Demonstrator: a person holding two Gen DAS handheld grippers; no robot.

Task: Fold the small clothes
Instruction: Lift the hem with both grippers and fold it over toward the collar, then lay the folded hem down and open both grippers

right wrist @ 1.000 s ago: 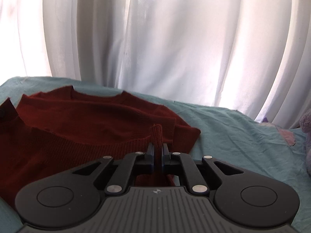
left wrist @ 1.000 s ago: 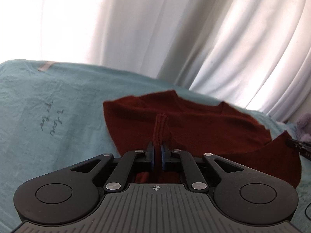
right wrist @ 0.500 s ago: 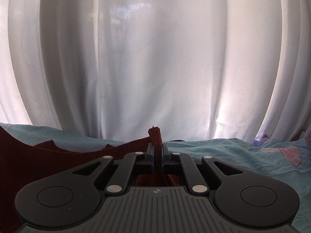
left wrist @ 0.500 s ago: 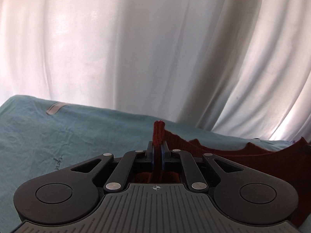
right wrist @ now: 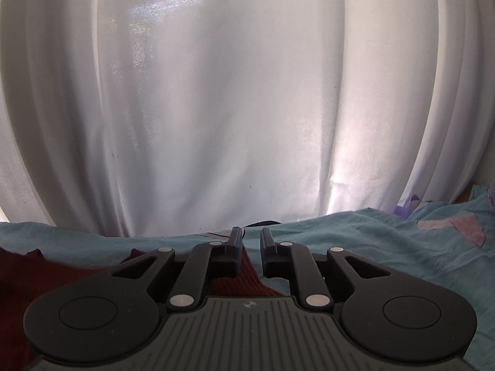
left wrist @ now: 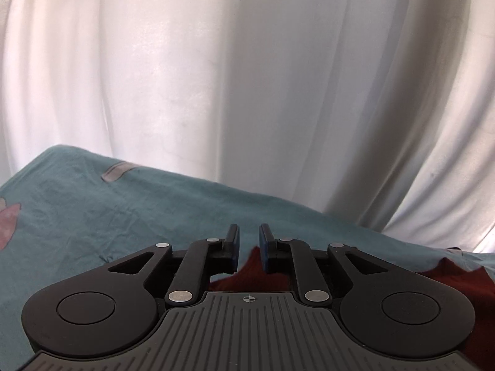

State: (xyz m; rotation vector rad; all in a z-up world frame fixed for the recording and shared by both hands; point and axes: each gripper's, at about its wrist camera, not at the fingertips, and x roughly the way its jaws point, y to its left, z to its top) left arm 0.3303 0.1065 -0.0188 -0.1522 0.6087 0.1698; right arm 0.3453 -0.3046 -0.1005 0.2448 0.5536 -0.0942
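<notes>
We see the left gripper (left wrist: 249, 241) and right gripper (right wrist: 250, 242) with jaws just opened narrowly, apparently gripping nothing; the red sweater (left wrist: 448, 281) lies low in frame on the teal sheet (left wrist: 92, 216).

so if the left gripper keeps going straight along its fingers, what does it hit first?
Probably the teal bedsheet just past the left gripper, then the white curtain behind. Depth is hard to judge here.

No words, brands or numbers can be read. The only sign is a small white crosshair mark (left wrist: 249, 299) on the ribbed grey body of the left hand-held gripper (left wrist: 249, 244).
</notes>
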